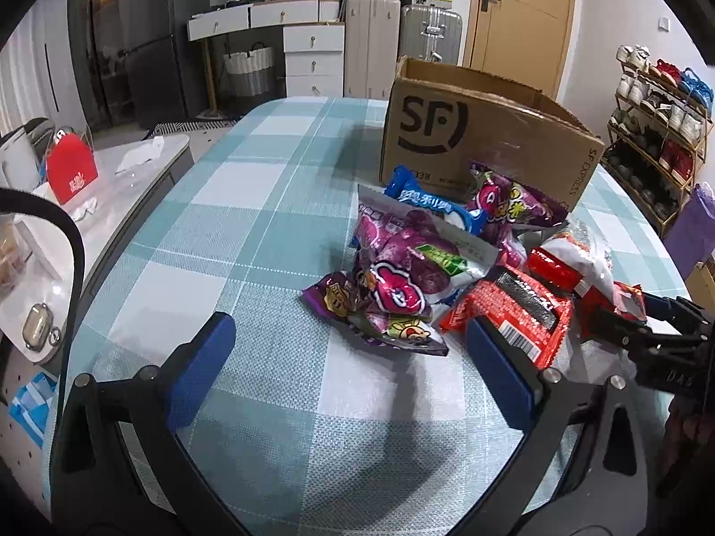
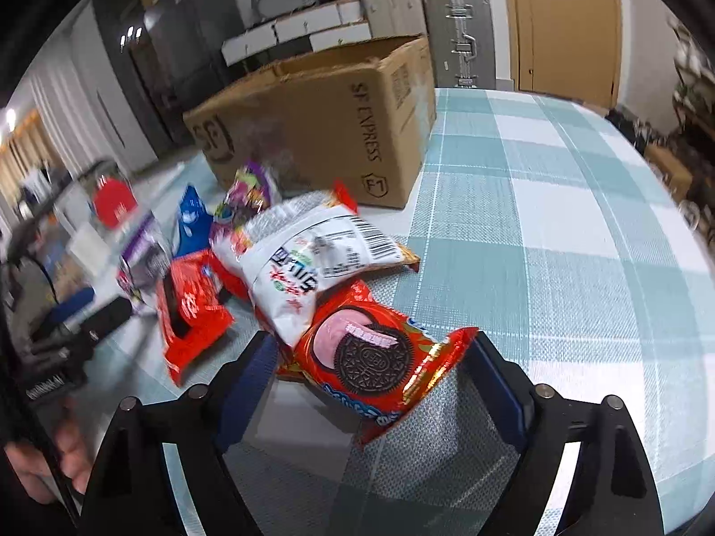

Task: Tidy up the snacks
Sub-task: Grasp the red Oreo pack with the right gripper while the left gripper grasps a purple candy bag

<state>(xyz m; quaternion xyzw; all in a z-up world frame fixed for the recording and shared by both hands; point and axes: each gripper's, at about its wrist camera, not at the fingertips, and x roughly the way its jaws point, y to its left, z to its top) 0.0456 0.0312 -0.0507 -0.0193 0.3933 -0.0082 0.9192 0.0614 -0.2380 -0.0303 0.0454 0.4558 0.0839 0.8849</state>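
Left gripper (image 1: 353, 357) spread wide, holds nothing, hovers over checkered tablecloth (image 1: 250, 205) just before snack pile. Purple candy bag (image 1: 384, 308) lies nearest, red packet (image 1: 514, 312) beside right finger. Right gripper (image 2: 375, 379) spread wide around red Oreo pack (image 2: 375, 357); fingers beside its ends, contact not clear. White noodle bag (image 2: 304, 259) behind it. Open cardboard box (image 2: 321, 125) stands behind pile.

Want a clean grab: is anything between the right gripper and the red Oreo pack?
Nothing visible. The red Oreo pack lies between the open fingers of the right gripper. The white snack bag overlaps its far end, though.
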